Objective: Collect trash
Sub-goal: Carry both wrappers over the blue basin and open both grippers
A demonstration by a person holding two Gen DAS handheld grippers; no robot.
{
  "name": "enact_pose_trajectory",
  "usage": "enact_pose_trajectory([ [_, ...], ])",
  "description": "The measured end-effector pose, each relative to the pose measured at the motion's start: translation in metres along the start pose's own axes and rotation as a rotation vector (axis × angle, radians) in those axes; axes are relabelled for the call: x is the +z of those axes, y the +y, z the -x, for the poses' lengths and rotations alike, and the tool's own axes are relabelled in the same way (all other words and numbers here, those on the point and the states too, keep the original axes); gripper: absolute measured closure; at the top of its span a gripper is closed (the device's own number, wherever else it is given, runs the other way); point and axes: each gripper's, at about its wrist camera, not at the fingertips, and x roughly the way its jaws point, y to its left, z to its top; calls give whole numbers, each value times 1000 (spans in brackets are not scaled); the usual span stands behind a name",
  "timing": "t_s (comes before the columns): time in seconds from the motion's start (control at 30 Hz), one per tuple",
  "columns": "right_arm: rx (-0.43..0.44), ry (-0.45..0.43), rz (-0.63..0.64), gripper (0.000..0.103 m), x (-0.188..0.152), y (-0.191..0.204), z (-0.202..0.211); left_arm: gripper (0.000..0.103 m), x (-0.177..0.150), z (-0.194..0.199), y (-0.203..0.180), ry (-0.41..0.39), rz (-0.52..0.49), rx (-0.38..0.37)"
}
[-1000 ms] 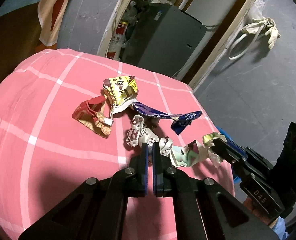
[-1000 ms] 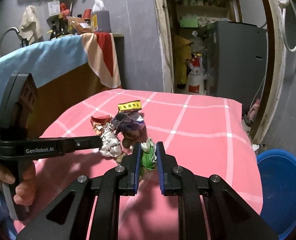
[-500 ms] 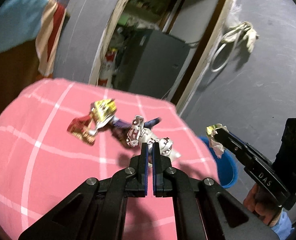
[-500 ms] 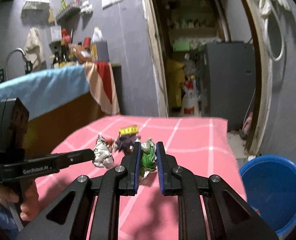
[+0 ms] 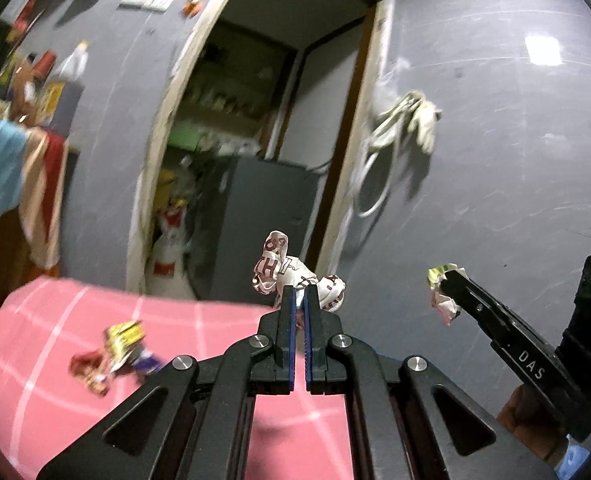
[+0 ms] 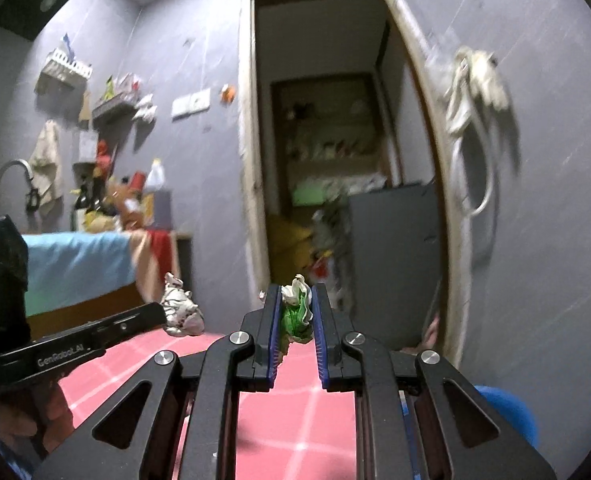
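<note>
left hand-held gripper [image 5: 300, 294]: jaws pinched tight on a crumpled white wrapper with red print [image 5: 291, 276], held up in the air above the pink checked counter [image 5: 35, 380]
right hand-held gripper [image 6: 297, 304]: clamped on a scrunched green and white wrapper [image 6: 295, 312], also lifted off the counter
leftover trash [image 5: 113, 350]: yellow, red and purple wrappers on the counter, pretty blurry
blue tub [image 6: 511, 412]: low on the right, beside the counter
background: open doorway [image 6: 327, 160] in a grey wall

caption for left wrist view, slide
Left gripper shut on white wrapper, lifted above pink table.
</note>
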Motion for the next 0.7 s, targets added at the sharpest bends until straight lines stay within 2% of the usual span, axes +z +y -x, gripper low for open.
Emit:
enact_pose_trajectory([
  [0.13, -74, -52, 23, 90, 9, -18, 12, 102, 5, -10, -27, -47, -42, -42],
  [0.3, -148, -51, 16, 90, 13, -41, 19, 102, 4, -33, -51, -31, -52, -99],
  [0.47, -209, -6, -10, 90, 6, -65, 21, 102, -5, -61, -74, 34, -66, -136],
  [0.7, -271, 101, -79, 89, -16, -93, 14, 102, -24, -103, -85, 173, -36, -158],
])
